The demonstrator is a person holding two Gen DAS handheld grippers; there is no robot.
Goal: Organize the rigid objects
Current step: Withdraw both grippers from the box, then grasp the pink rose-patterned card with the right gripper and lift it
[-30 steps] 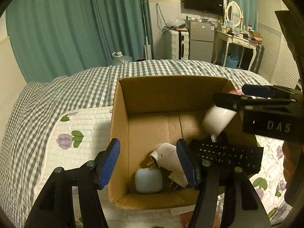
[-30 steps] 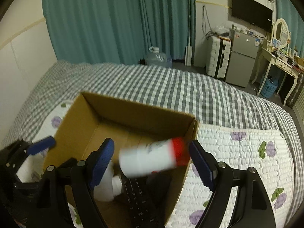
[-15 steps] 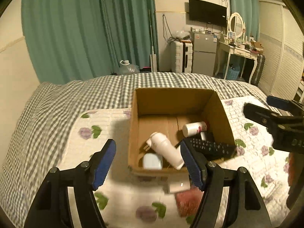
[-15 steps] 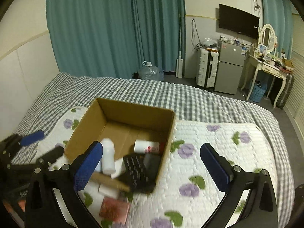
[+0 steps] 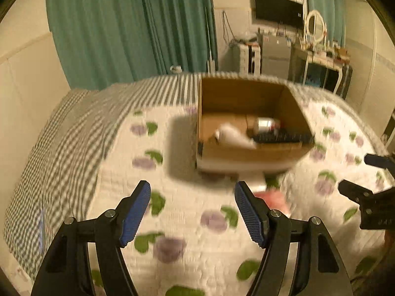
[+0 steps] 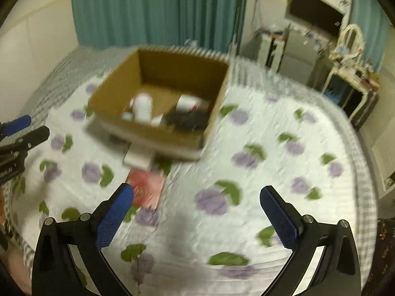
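Note:
An open cardboard box [image 5: 249,151] [image 6: 116,91] stands on the flowered quilt. Inside lie a white bottle [image 5: 234,135] [image 6: 143,104], a red-capped white bottle [image 5: 266,123] [image 6: 190,102] and a black remote [image 5: 281,138] [image 6: 187,120]. A white flat item [image 6: 138,157] and a red packet [image 5: 271,198] [image 6: 147,188] lie on the quilt just in front of the box. My left gripper [image 5: 192,209] is open and empty, well short of the box. My right gripper [image 6: 197,212] is open and empty, also back from the box. Both views are blurred.
The bed has a flowered white quilt [image 5: 187,212] [image 6: 271,153] over a grey checked cover [image 5: 61,133]. Teal curtains [image 5: 128,29], a wall TV [image 5: 279,9], a fridge and a dressing table [image 6: 350,79] stand beyond the bed.
The red-capped bottle has dropped from the right gripper into the box. Both grippers have pulled back and away from the box, open and empty.

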